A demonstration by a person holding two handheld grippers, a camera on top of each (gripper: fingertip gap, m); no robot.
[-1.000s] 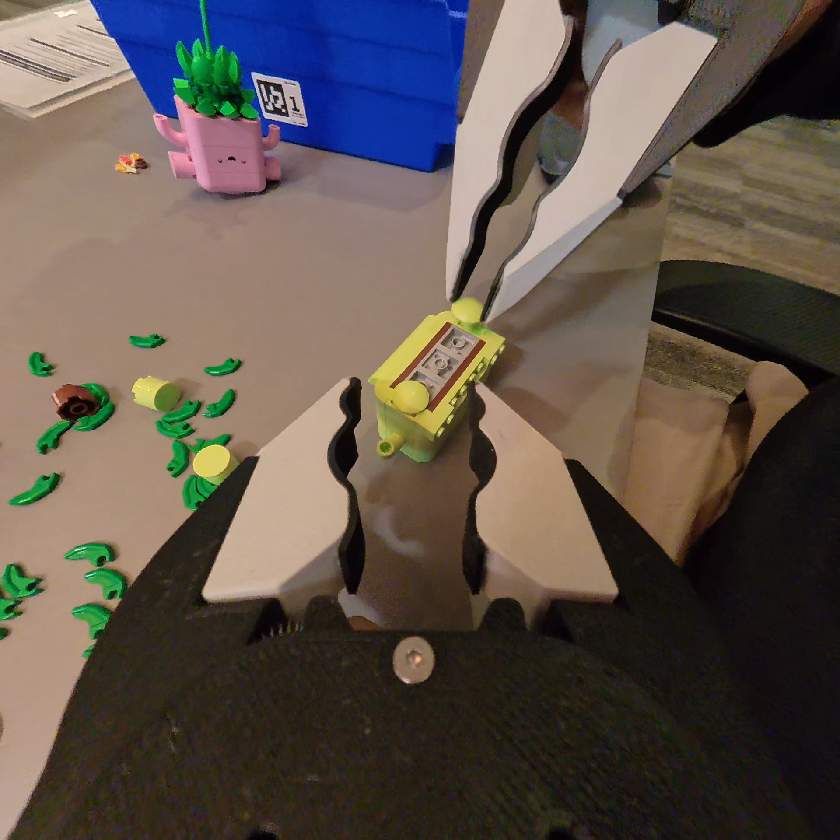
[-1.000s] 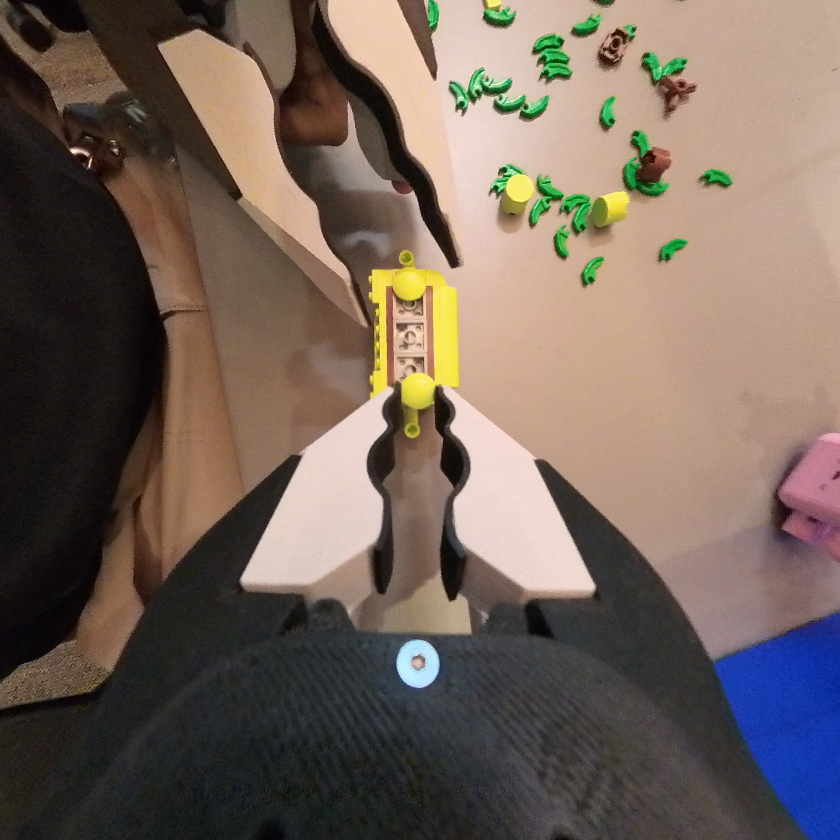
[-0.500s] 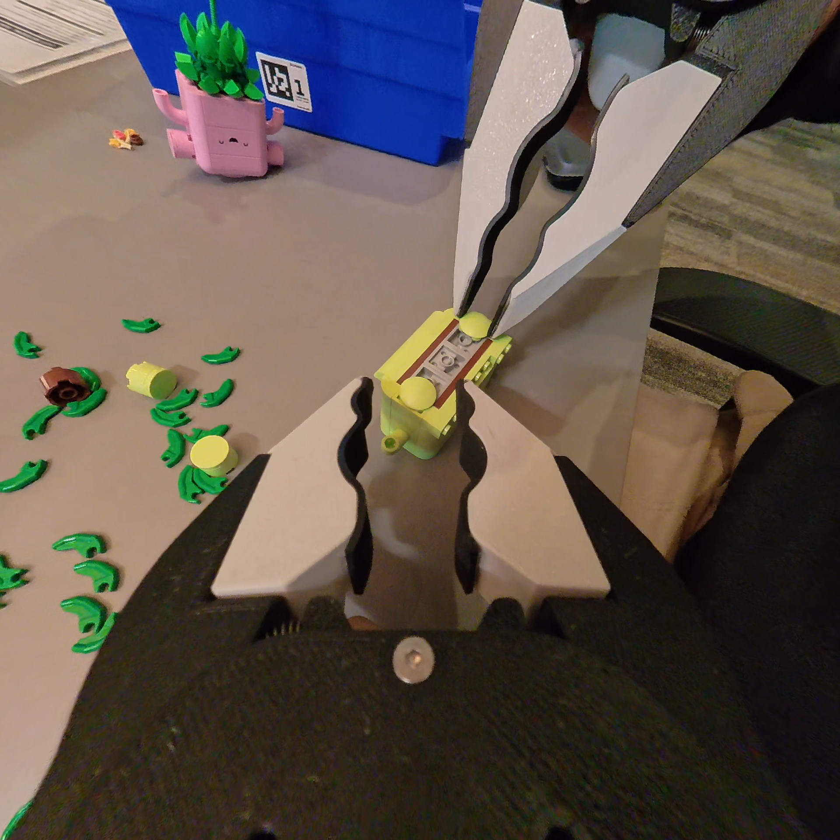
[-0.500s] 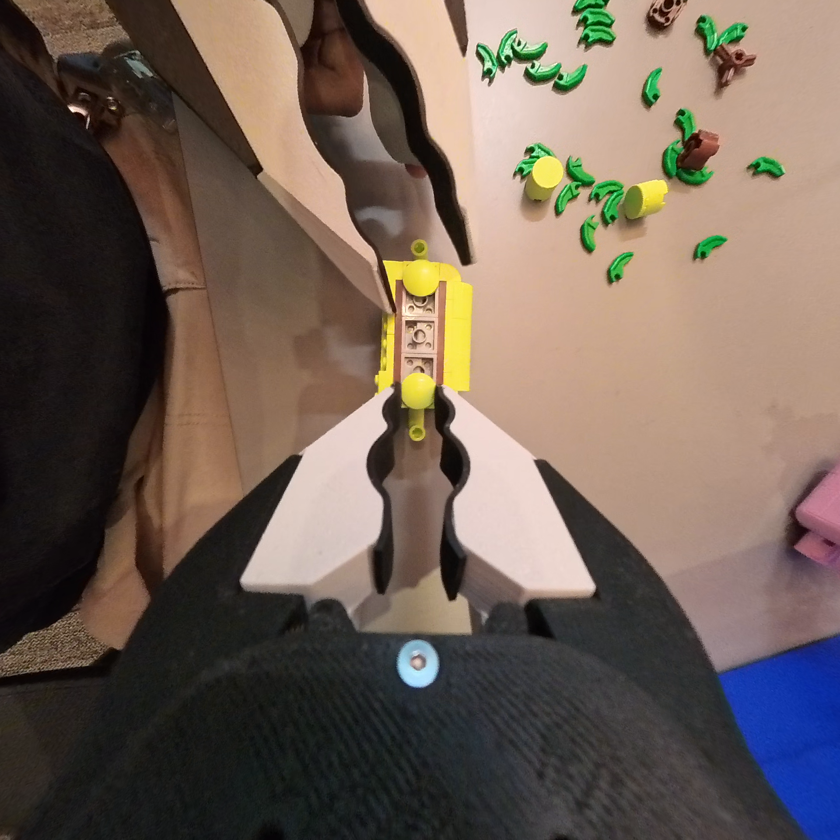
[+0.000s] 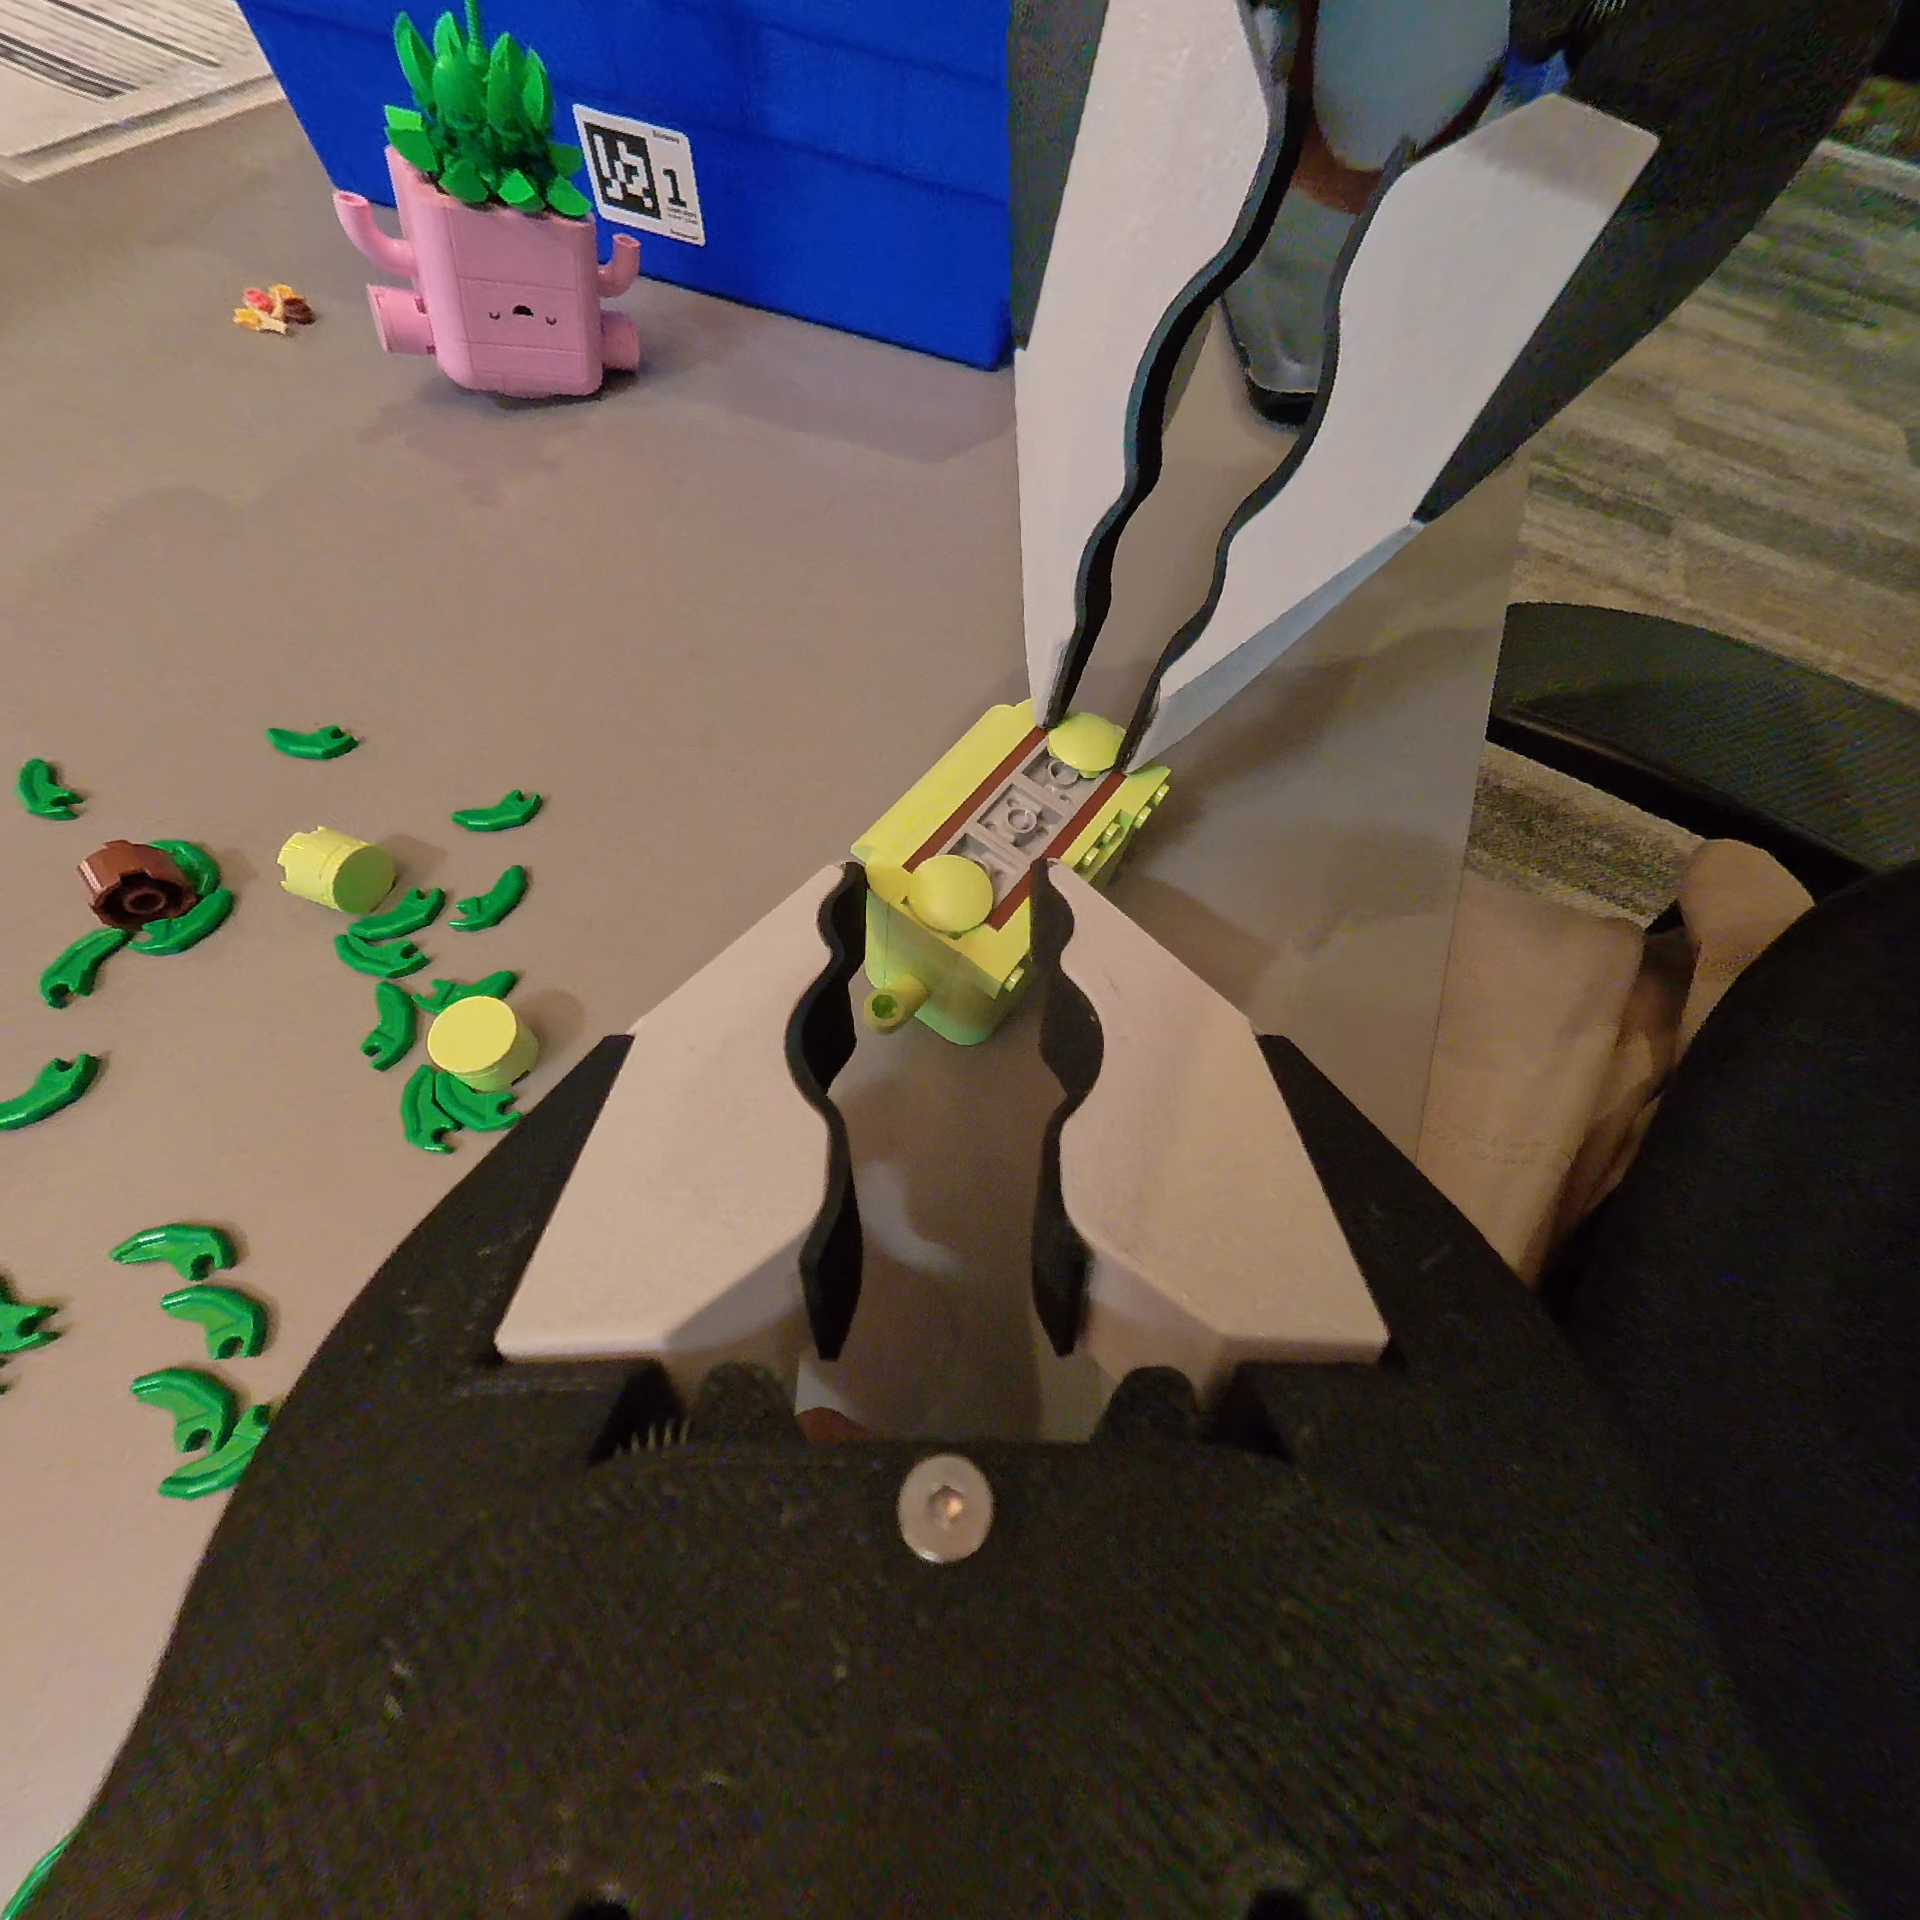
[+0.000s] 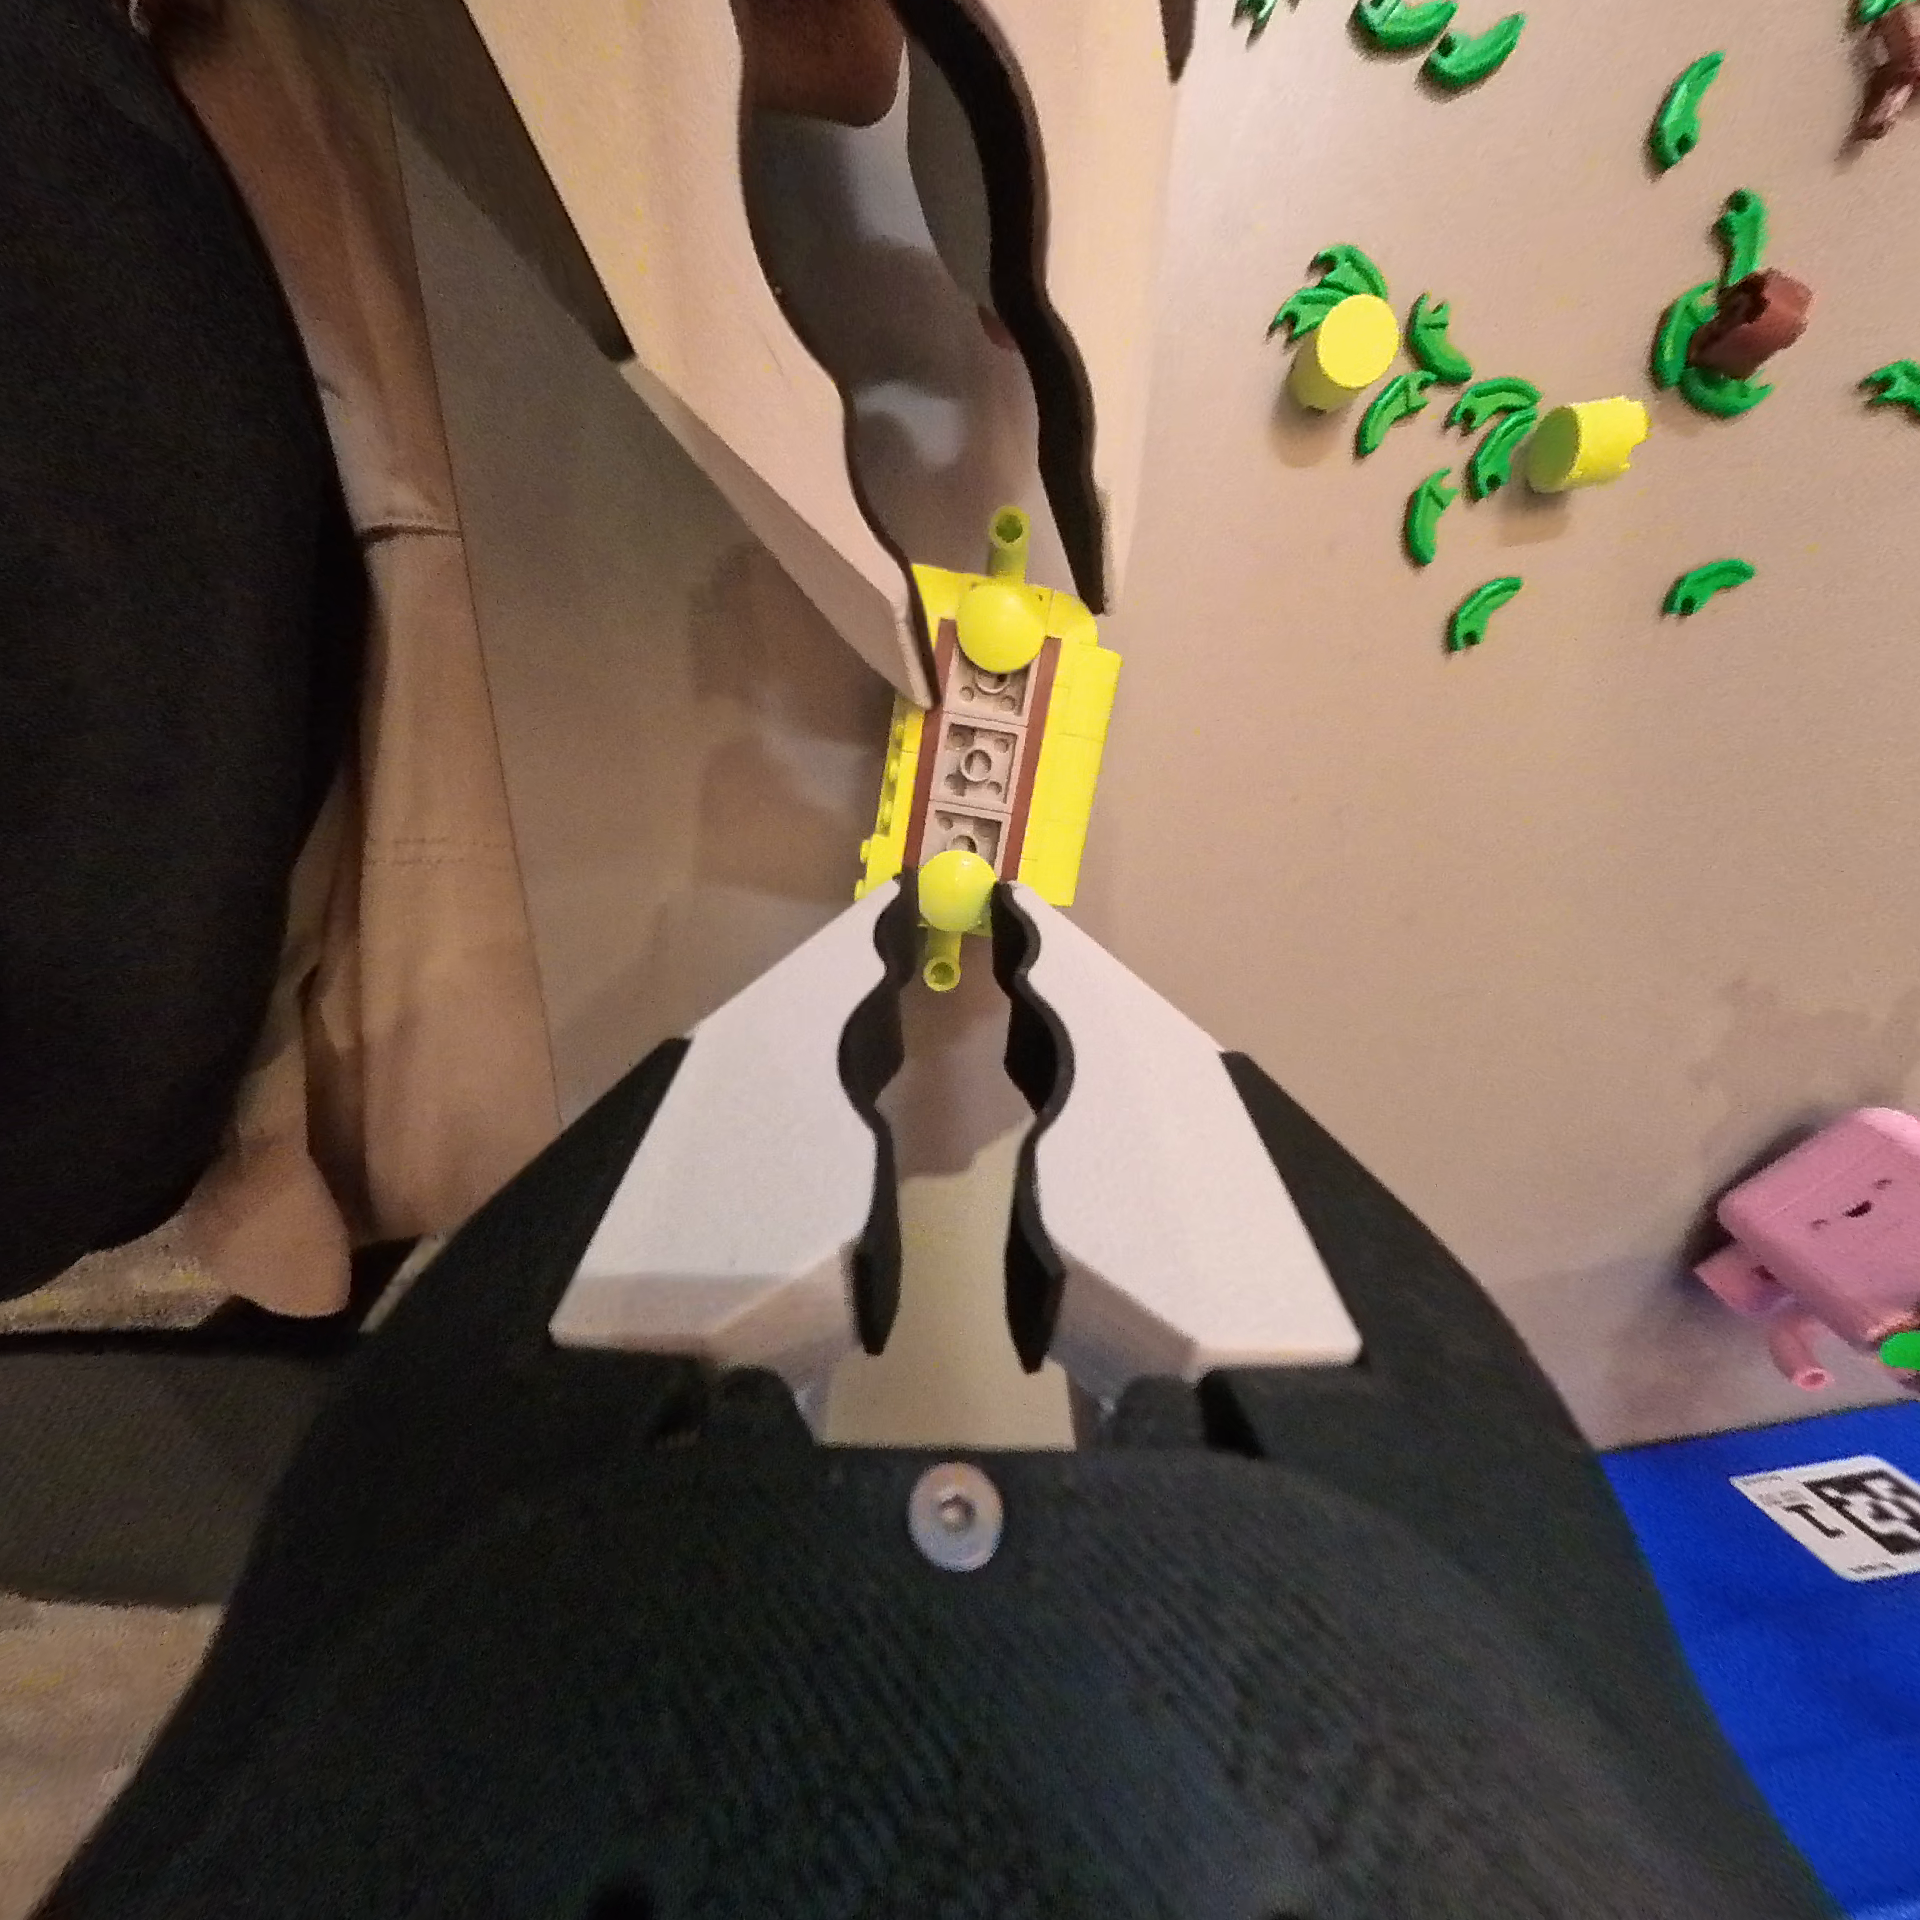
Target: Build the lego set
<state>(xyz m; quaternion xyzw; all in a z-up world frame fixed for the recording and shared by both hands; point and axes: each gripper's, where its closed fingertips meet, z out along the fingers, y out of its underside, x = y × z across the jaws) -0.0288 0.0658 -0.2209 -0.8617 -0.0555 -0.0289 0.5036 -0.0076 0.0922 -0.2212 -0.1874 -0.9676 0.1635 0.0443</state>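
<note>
Two hand-held grippers, left point(image 5: 943, 894) and right point(image 6: 943, 904), have been closed in from half-open onto opposite ends of the lime lego body point(image 5: 1003, 868) on the counter point(image 5: 623, 540); bracing judged underway.

Lime block point(image 5: 997, 883): a boxy build with a grey studded strip edged in brown on top, a lime dome at each end, a peg on each end face.
Place: on the tabletop point(image 5: 623, 582), near its edge.
Loose parts: green leaves point(image 5: 395, 920), two lime cylinders point(image 5: 338, 869), scattered well apart from it.
</note>
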